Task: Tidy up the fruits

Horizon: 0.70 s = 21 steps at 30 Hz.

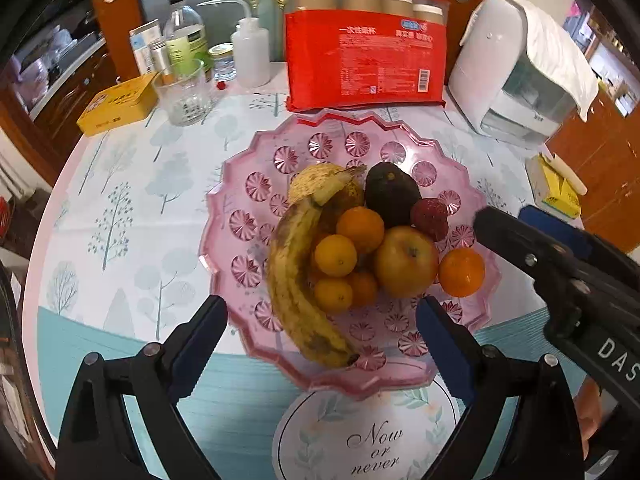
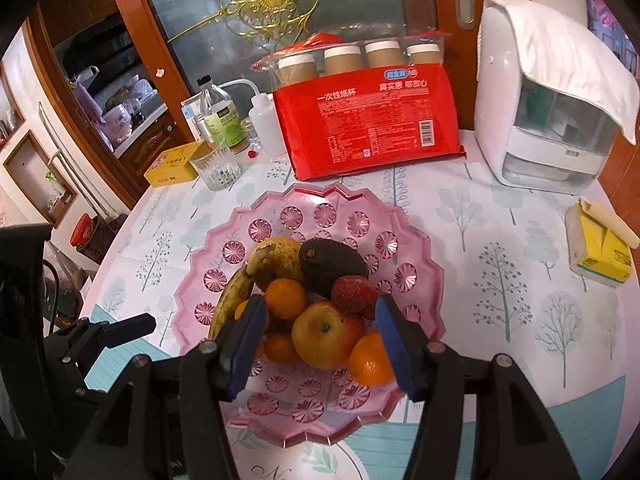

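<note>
Your tree-print tablecloth (image 2: pixel 500 240) has open room right of the pink fruit bowl (image 1: pixel 240 200), which sits near the front edge, fruit (image 1: pixel 406 266) heaped inside. The red cup pack (image 2: pixel 368 128) crowds behind. Your left gripper (image 1: pixel 322 320) is spread wide and your right gripper (image 2: pixel 320 330) partly parted, both empty.

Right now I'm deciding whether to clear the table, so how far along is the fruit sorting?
Looks nearly finished: the banana, avocado, apple, strawberry and oranges all sit in the pink bowl. Nothing is in hand; the left tool and right tool are open and empty. No loose fruit shows on the table.
</note>
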### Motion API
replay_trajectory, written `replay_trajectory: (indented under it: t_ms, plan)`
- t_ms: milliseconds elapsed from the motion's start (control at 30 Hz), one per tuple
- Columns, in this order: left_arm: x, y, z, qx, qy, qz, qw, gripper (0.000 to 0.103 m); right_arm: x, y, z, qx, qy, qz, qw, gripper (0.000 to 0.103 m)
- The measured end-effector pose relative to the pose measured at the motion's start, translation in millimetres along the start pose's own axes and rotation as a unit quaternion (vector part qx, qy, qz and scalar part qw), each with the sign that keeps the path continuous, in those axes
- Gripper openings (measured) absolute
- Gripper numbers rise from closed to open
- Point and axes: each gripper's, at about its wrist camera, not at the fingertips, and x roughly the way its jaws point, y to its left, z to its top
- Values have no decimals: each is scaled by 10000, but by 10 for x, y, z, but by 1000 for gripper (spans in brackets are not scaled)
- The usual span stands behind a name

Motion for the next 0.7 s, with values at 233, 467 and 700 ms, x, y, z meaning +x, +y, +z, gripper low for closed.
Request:
replay_trajectory:
  t_ms: [233, 467, 700]
  plan:
    - [-329, 95, -233, 49, -234, 20, 9997, 95, -246, 83, -212, 124, -63, -124, 9998, 58]
    - [-760, 226, -508, 97, -477, -15, 9988, 95, -600, 316, -464, 151, -168, -194, 9996, 58]
    - [-1229, 304, -876, 204, -711, 48, 9972, 95, -999, 555, -748, 164, -331, -310, 9988, 60]
